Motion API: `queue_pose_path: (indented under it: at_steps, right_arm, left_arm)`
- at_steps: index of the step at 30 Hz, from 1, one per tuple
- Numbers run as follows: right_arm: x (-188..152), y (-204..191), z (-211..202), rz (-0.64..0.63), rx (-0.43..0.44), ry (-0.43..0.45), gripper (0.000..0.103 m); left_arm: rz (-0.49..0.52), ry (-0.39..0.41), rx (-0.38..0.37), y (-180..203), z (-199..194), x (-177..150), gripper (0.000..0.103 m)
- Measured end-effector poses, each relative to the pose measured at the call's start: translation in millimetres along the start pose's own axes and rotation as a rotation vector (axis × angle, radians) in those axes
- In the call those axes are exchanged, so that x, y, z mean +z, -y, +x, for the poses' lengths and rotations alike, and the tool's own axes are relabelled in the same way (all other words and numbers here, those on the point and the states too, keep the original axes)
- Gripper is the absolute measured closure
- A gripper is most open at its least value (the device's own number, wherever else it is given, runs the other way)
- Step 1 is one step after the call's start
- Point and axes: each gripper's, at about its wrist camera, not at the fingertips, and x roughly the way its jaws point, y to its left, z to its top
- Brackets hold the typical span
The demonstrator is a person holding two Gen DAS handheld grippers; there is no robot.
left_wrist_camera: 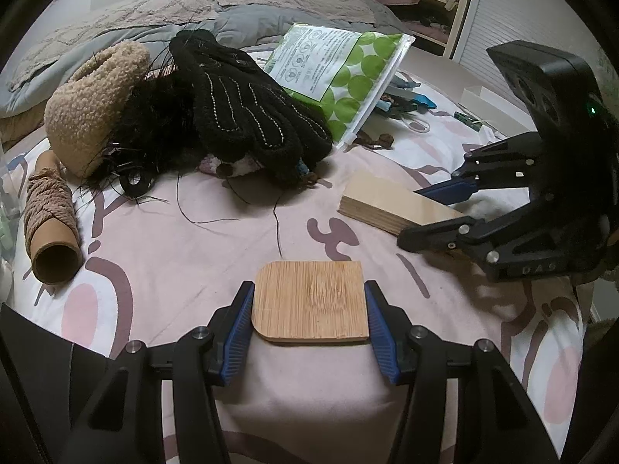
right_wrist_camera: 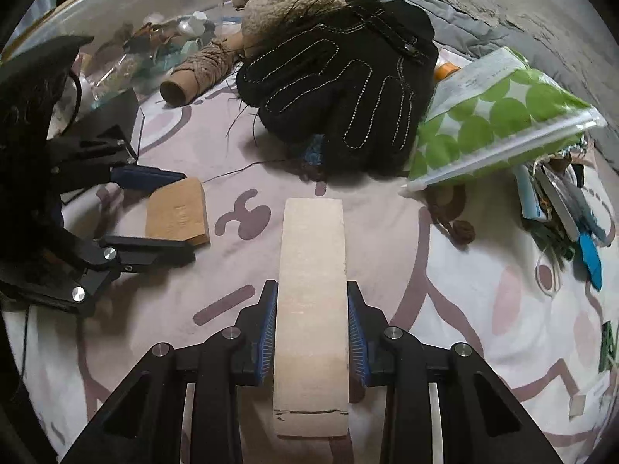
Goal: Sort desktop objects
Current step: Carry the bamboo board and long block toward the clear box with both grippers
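The left gripper [left_wrist_camera: 309, 323] clamps a flat bamboo tile [left_wrist_camera: 309, 301] between its blue pads [left_wrist_camera: 238, 334], which press on the tile's two side edges; the tile lies on the patterned pink bedsheet [left_wrist_camera: 193, 239] directly ahead of the jaws. The right gripper [right_wrist_camera: 311, 319] is closed on a pale wooden block [right_wrist_camera: 311, 309], a long piece that runs forward between its fingers and rests on the same sheet. In the left wrist view the right gripper appears to the right, its fingers flanking the block. Beyond both grippers lies a black stitched glove [left_wrist_camera: 247, 112], with a green-dotted zip pouch [left_wrist_camera: 348, 77] to its right and a beige fleece item [left_wrist_camera: 93, 108] to its left. A cardboard tube wound with brown yarn [left_wrist_camera: 52, 220] lies far left of the left gripper.
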Motion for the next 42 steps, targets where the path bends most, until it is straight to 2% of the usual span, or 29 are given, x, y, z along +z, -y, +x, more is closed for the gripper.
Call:
queue_pose_path:
  at_steps: [7,19,29,42]
  right_arm:
    - [3,6,-10,0.017,0.008,0.015,0.07]
    - [28,16,-45,0.095,0.006,0.1,0.07]
    - [61,14,-73,0.141,0.007,0.186,0.07]
    - [117,-5,-118,0.164,0.048,0.369,0.07]
  left_arm:
    - [-0.002,0.009,0.001,0,-2,2,0.048]
    - [-0.021,0.065,0.014,-3,-24,26,0.048]
    - [-0.053,0.159,0.063,-12,-65,63,0.048]
    - [-0.066,0.349,0.153,-25,-147,98,0.048]
